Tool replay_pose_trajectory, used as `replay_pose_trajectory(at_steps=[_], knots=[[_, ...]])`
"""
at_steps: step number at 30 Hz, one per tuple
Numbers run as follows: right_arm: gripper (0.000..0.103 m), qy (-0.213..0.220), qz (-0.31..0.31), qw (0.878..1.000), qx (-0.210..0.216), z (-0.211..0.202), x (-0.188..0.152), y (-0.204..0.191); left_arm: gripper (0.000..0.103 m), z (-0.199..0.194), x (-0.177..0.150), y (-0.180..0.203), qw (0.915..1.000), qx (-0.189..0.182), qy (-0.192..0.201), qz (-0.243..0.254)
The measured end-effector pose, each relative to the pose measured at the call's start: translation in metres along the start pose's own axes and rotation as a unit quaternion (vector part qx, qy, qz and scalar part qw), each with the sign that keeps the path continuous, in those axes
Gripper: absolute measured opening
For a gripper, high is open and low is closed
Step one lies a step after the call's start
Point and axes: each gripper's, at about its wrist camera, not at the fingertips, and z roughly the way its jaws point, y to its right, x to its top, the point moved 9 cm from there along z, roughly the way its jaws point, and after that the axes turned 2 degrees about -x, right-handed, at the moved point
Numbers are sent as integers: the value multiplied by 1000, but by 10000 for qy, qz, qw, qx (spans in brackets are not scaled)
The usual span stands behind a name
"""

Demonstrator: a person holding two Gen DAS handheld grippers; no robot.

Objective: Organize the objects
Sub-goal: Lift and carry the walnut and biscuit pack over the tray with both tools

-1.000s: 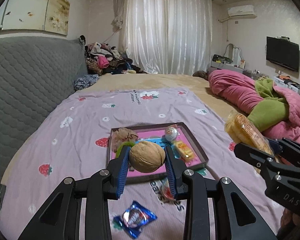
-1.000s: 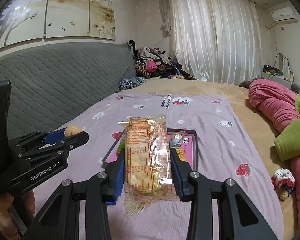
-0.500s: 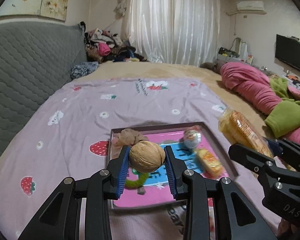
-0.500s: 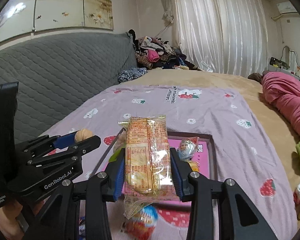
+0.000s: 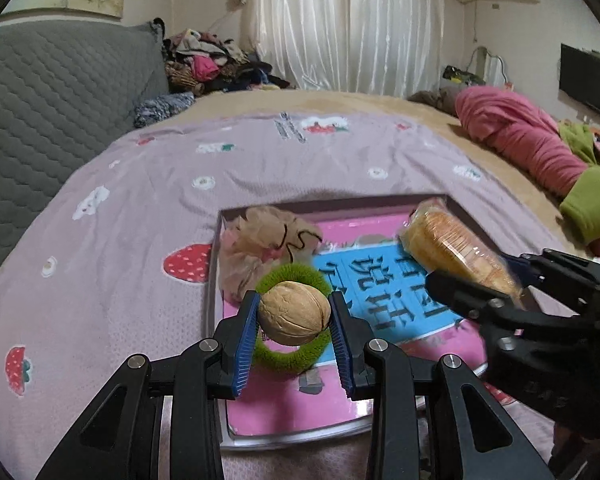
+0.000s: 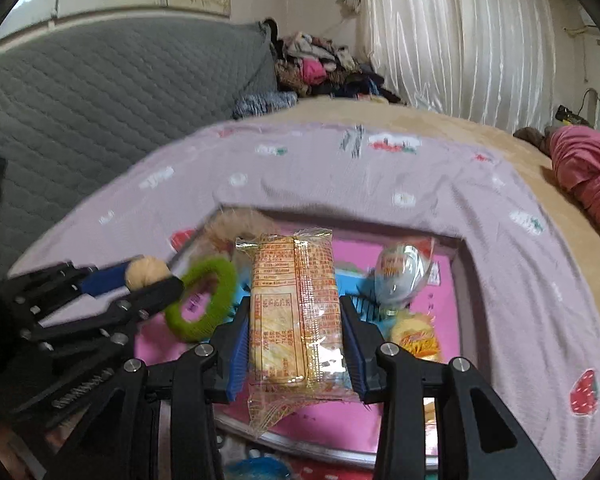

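Both grippers carry loads above the pink tray (image 5: 220, 280): the left gripper (image 5: 295, 320) clenches a walnut (image 5: 294, 313), the right gripper (image 6: 294, 330) pinches a clear-wrapped cracker packet (image 6: 294, 312). Since a second ago both have dropped closer, so the tray now fills the view and the blue-wrapped candy once ahead of the left gripper is out of its sight. Large dark characters mark the tray's blue panel (image 5: 380, 280); the packet's red print is too small to read. Only the right wrist view shows the foil-wrapped egg (image 6: 400, 276) and yellow snack (image 6: 414, 338); both show the green ring (image 5: 292, 354).

Walnut (image 5: 294, 314) rough, matt — cracker wrapper (image 6: 296, 312) glossy plastic.
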Motion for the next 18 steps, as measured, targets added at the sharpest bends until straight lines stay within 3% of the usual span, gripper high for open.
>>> replay_pose_trajectory(at_steps=[18], knots=[[41,-748,-98,9971,-82,42,-37,9,35,28,-21,-1,9990,-18,-443,64]])
